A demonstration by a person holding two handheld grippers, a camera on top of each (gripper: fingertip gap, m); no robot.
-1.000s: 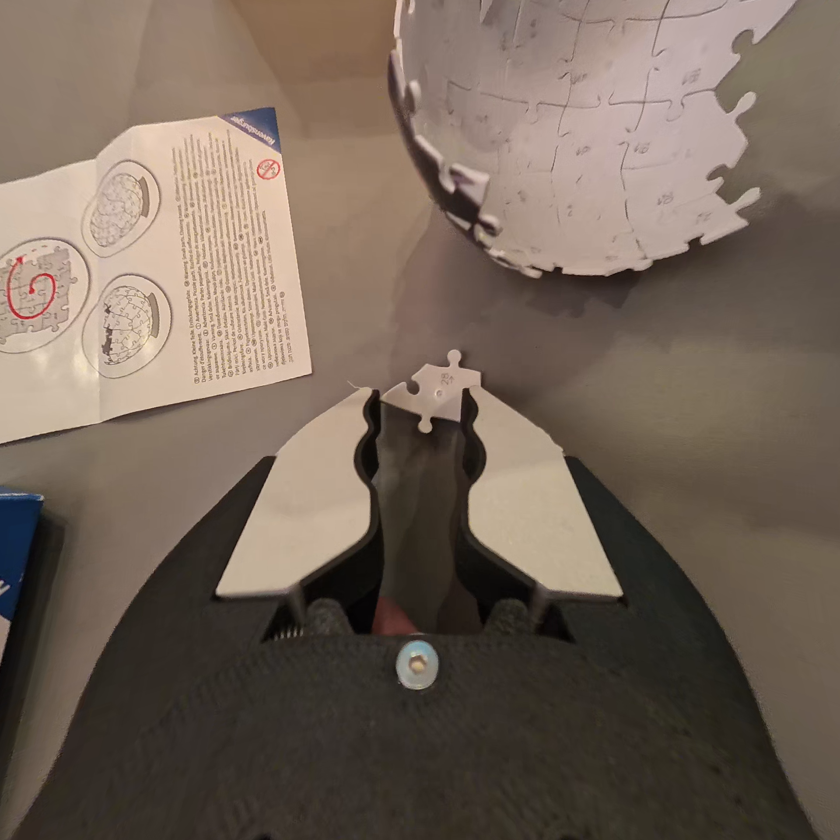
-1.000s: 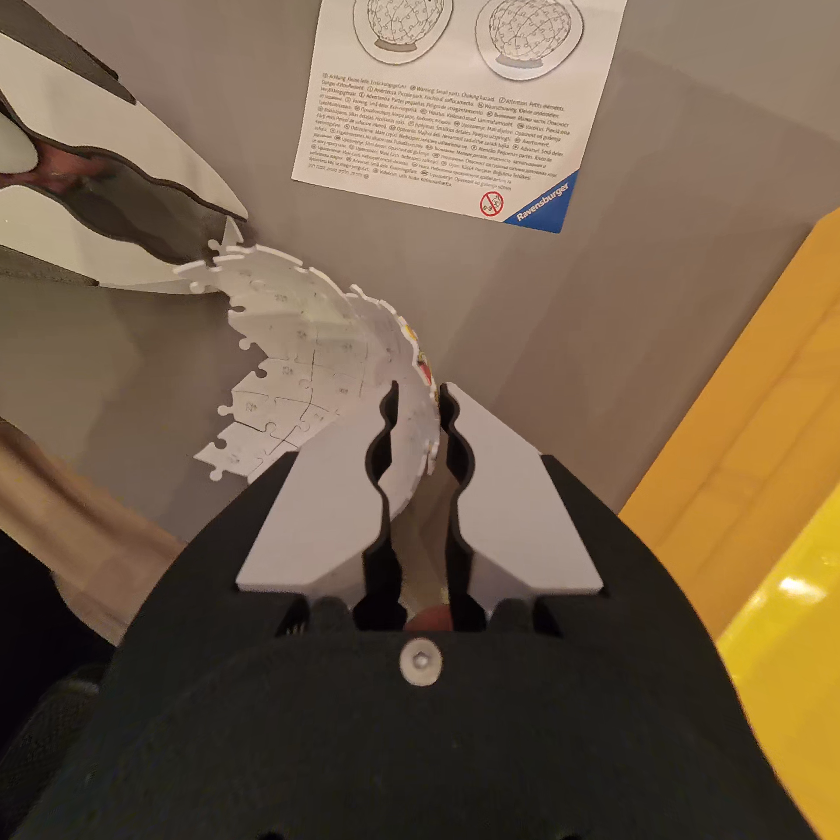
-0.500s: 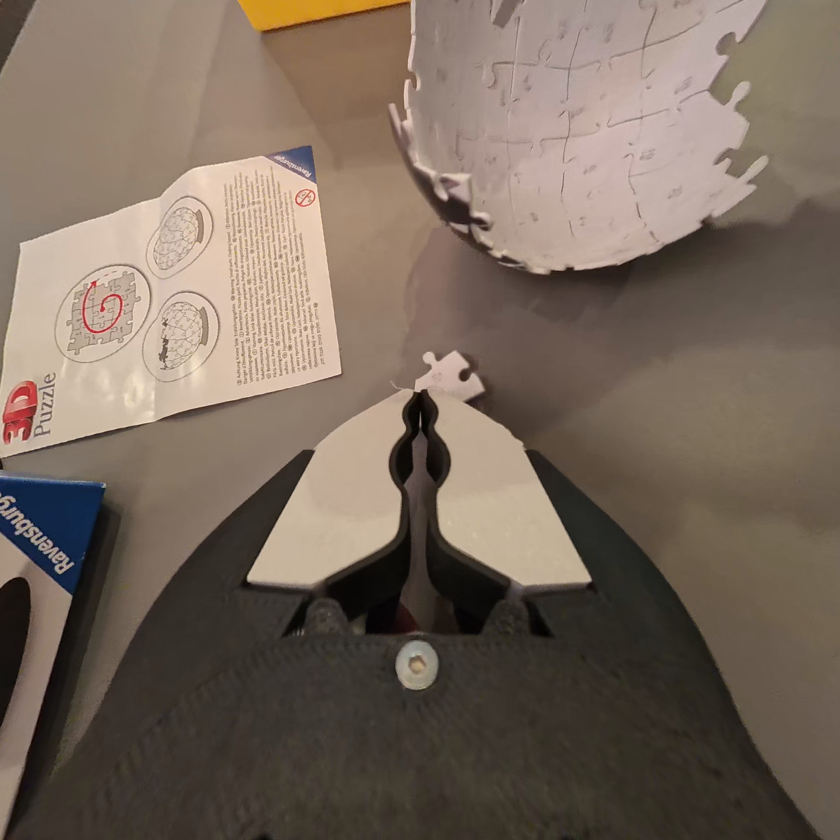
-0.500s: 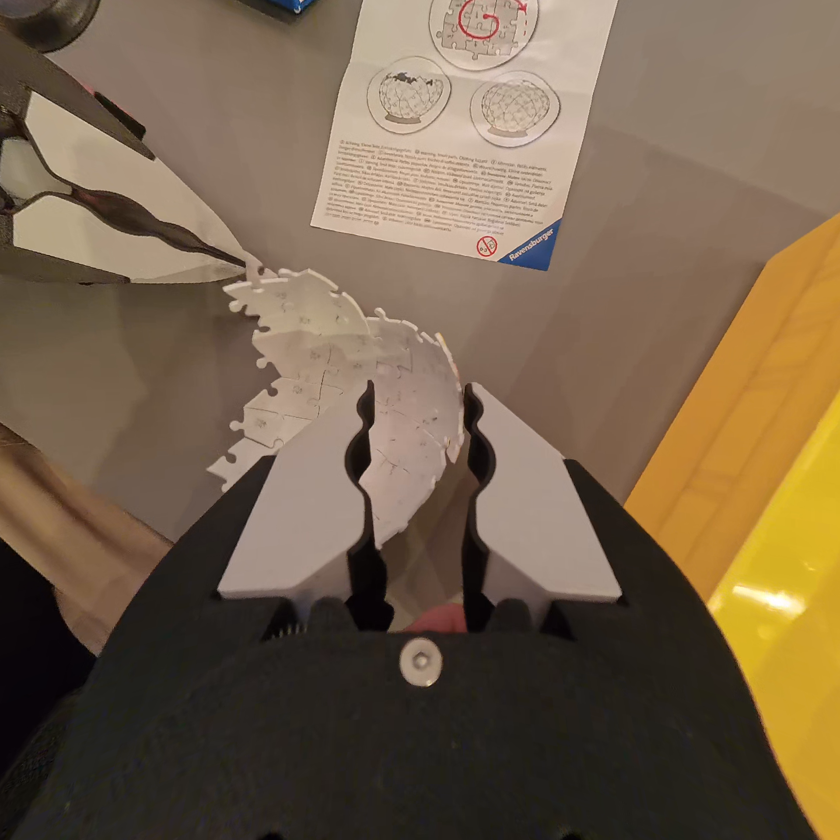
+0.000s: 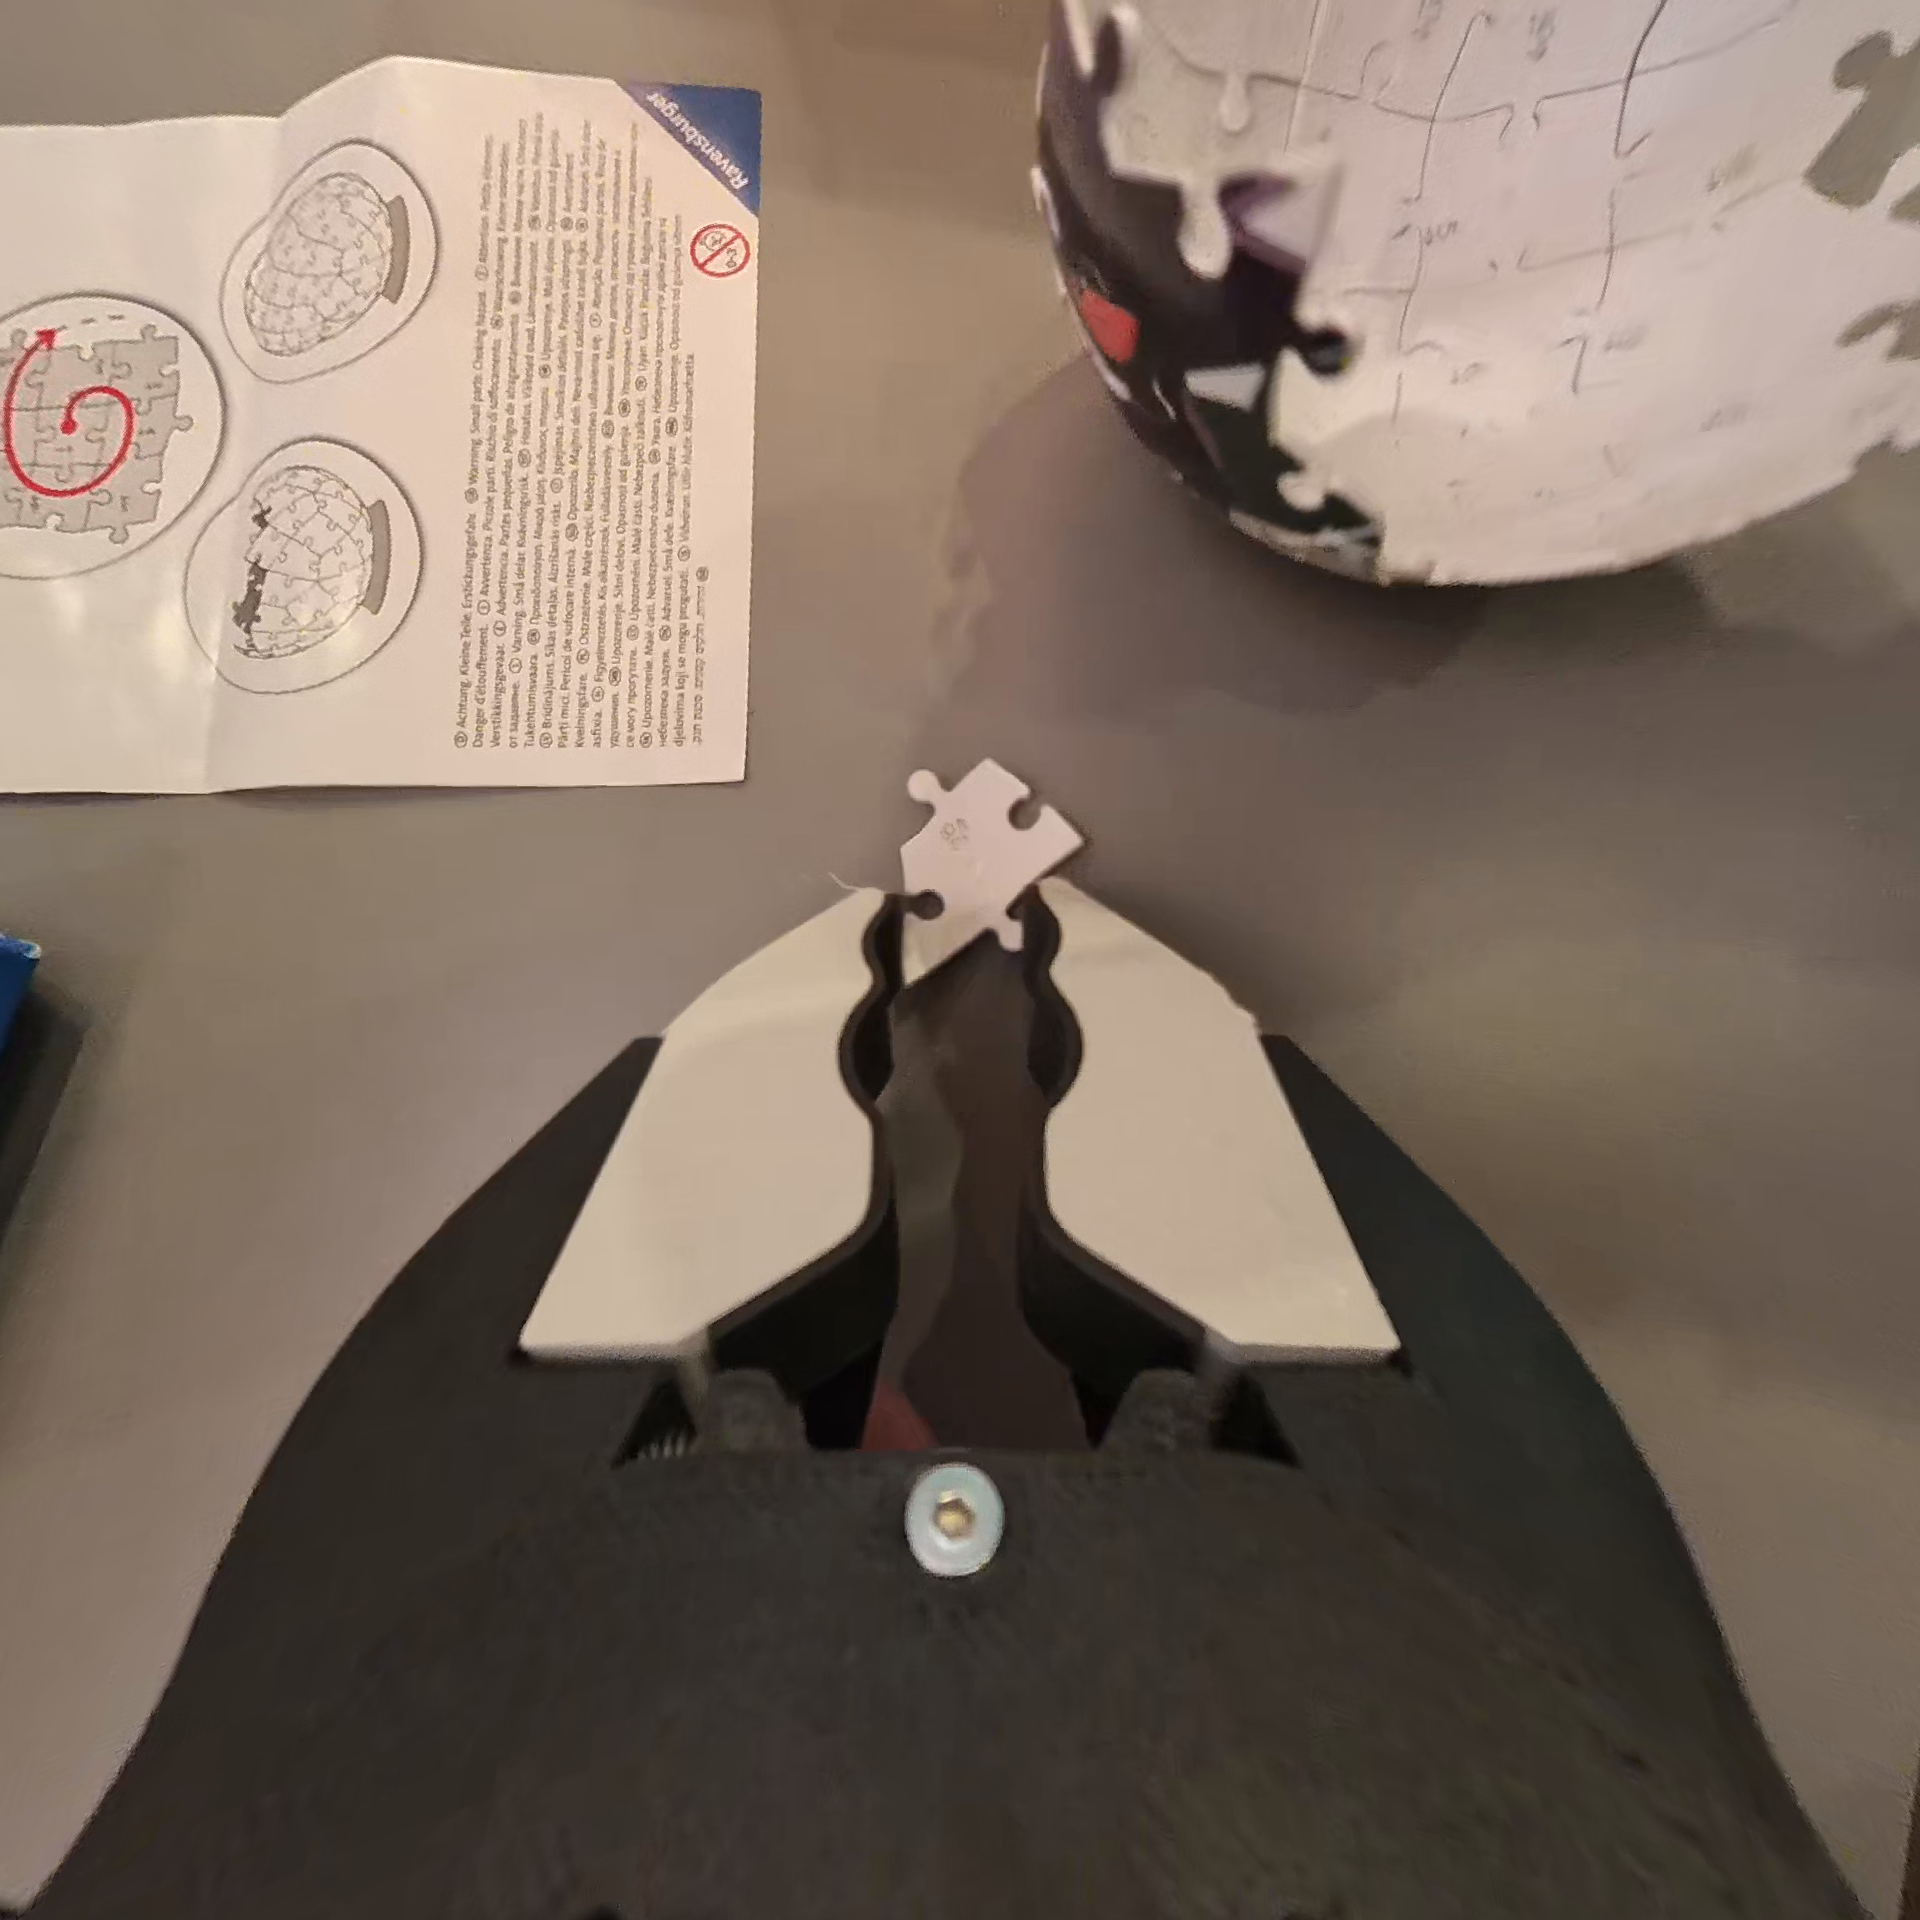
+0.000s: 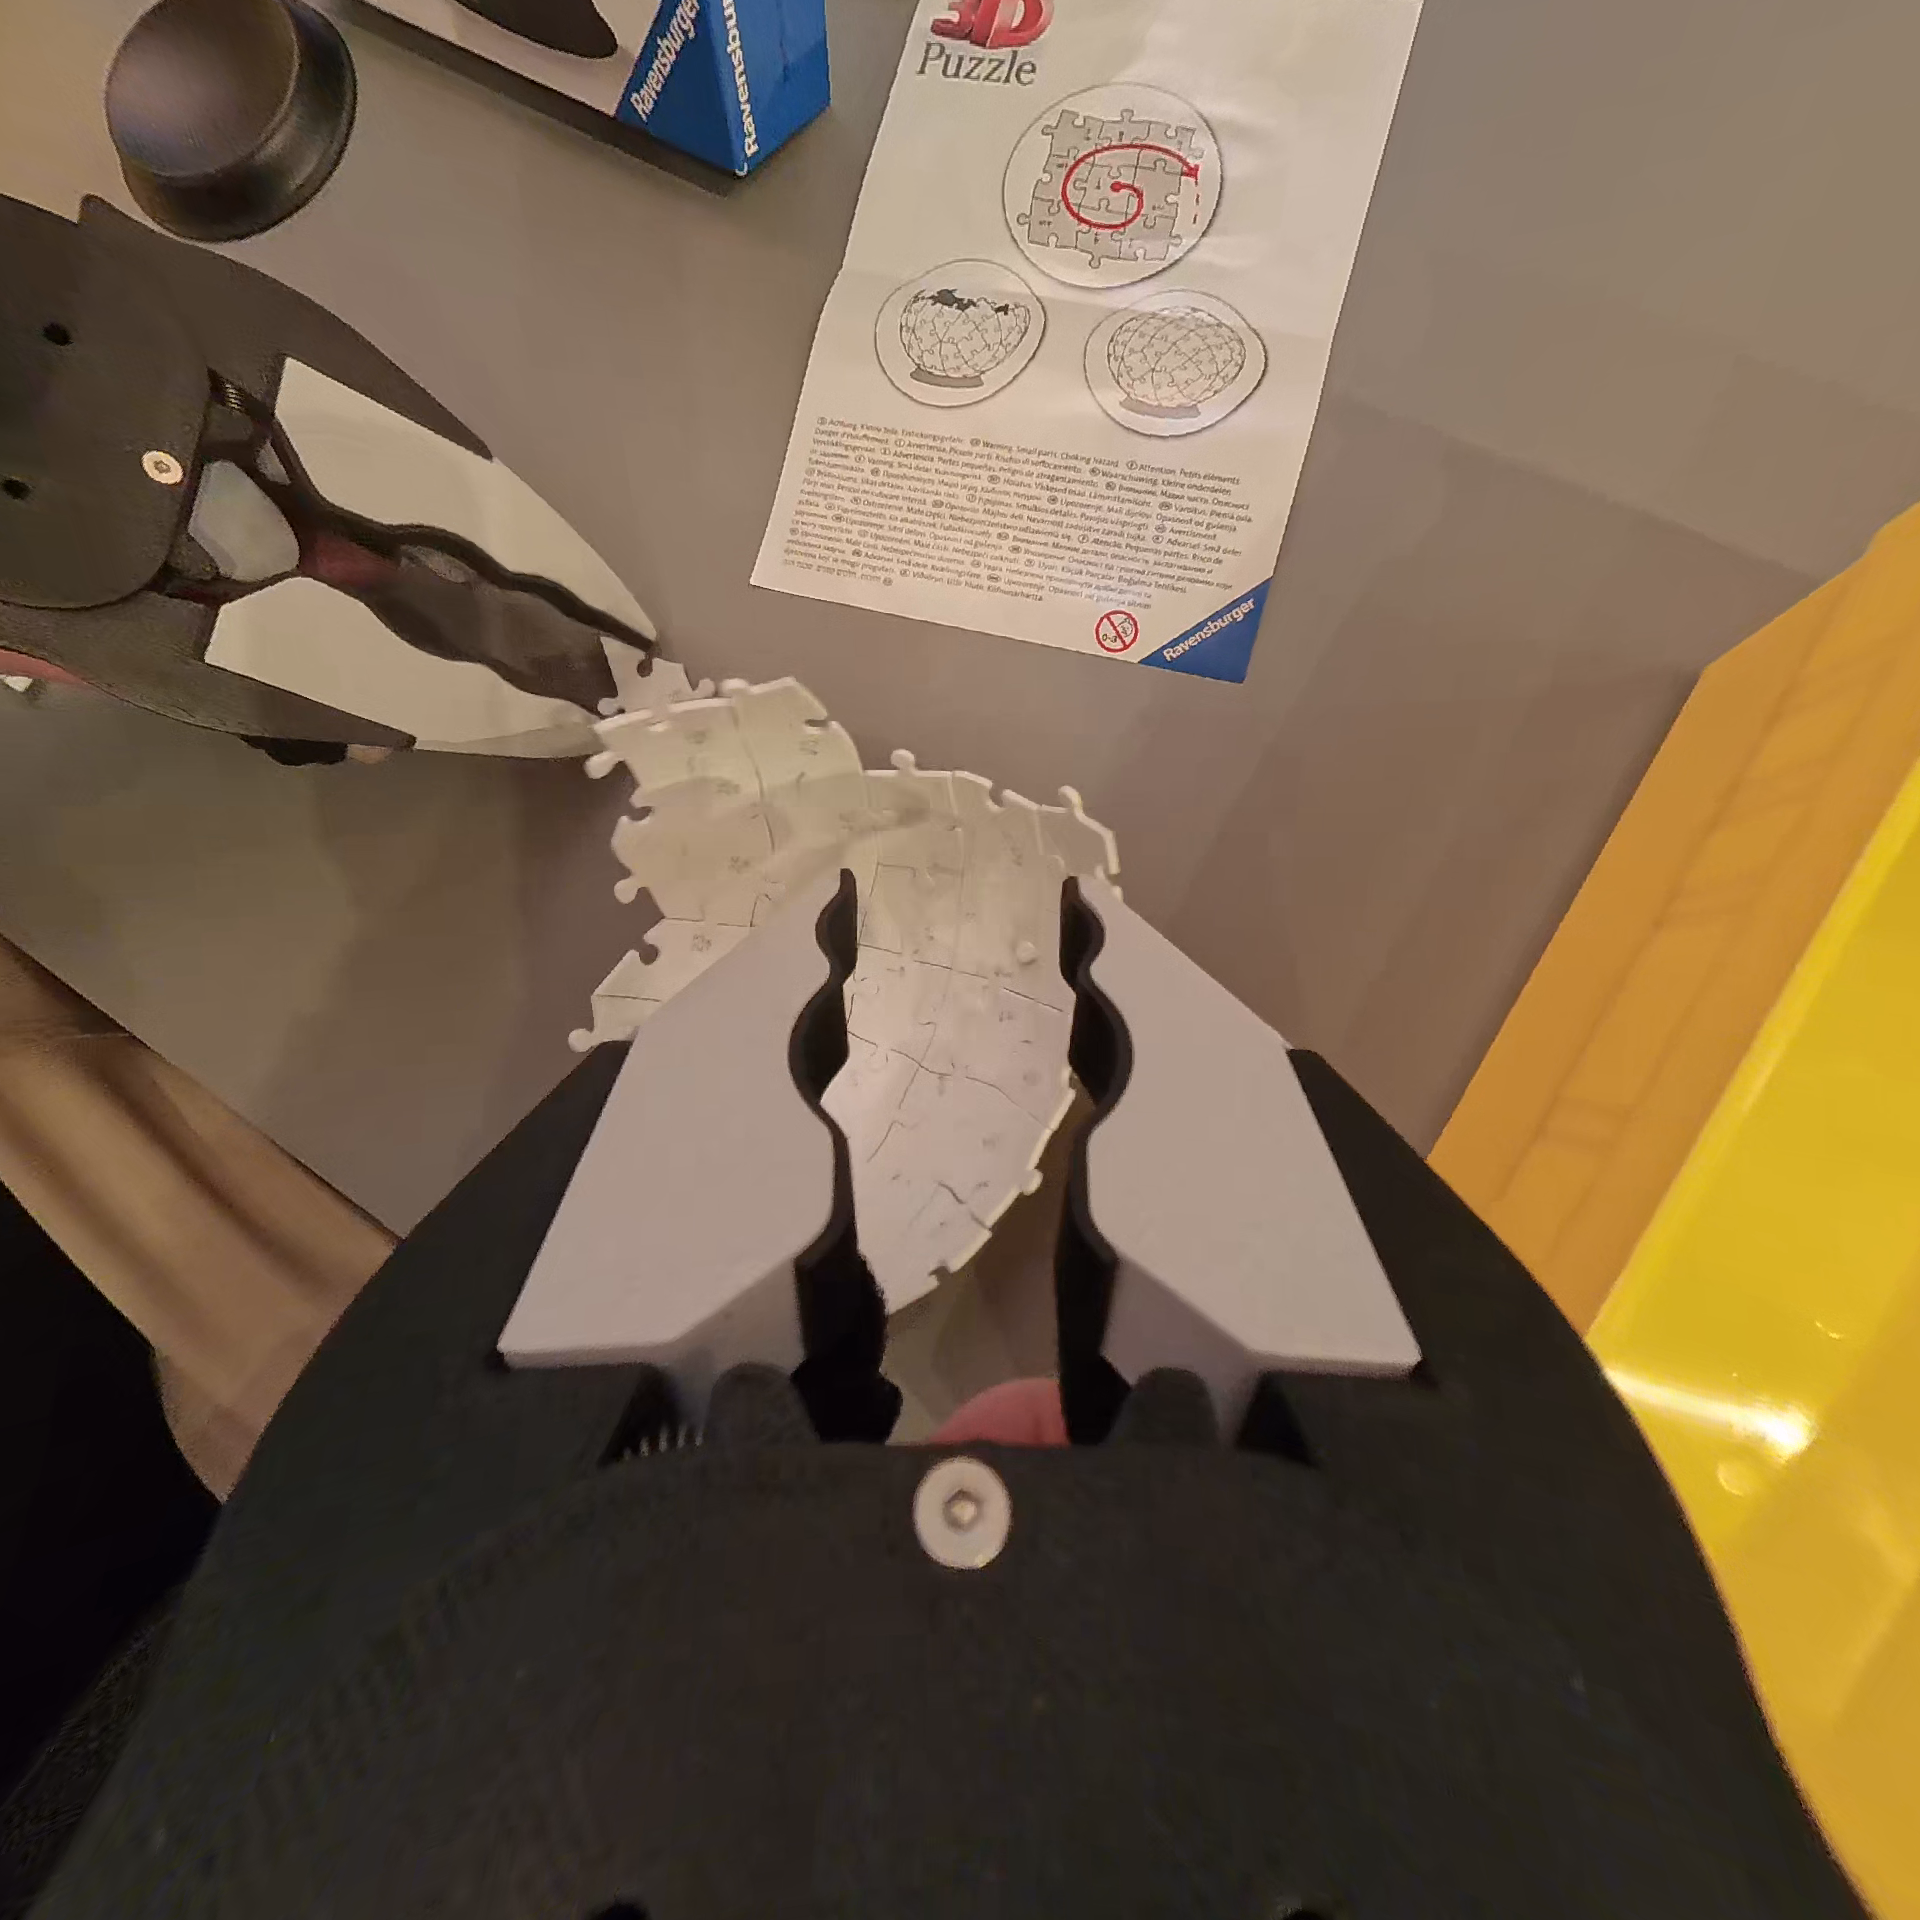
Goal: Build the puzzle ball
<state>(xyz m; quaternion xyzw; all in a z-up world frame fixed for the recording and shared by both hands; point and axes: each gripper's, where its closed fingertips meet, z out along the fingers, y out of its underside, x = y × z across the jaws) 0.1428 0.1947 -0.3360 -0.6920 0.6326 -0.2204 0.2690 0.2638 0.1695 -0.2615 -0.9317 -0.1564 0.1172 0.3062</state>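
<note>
The partly built puzzle ball (image 6: 748, 810) is a curved white shell with jagged edges. In the left wrist view (image 5: 1558, 312) it sits at the top right and shows a dark printed outer side. My right gripper (image 6: 956, 894) has the shell wall between its fingers, which stand a little apart and touch it on both sides. My left gripper (image 5: 966, 904) pinches one white puzzle piece (image 5: 982, 847) at its fingertips. In the right wrist view the left gripper (image 6: 623, 686) holds this piece (image 6: 649, 681) against the shell's far left rim.
A folded instruction leaflet (image 5: 416, 416) lies on the grey table (image 5: 1455, 935), also seen in the right wrist view (image 6: 1060, 416). A blue puzzle box (image 6: 717, 73) and a dark round stand (image 6: 229, 104) lie beyond. A yellow bin (image 6: 1714, 1039) is on the right. About 15 cm separates my left fingertips from my right.
My left jaws narrowed, then widened again, with the piece now lying flat between the tips. My right jaws widened around the shell. The ball turned and its dark printed side shows.
</note>
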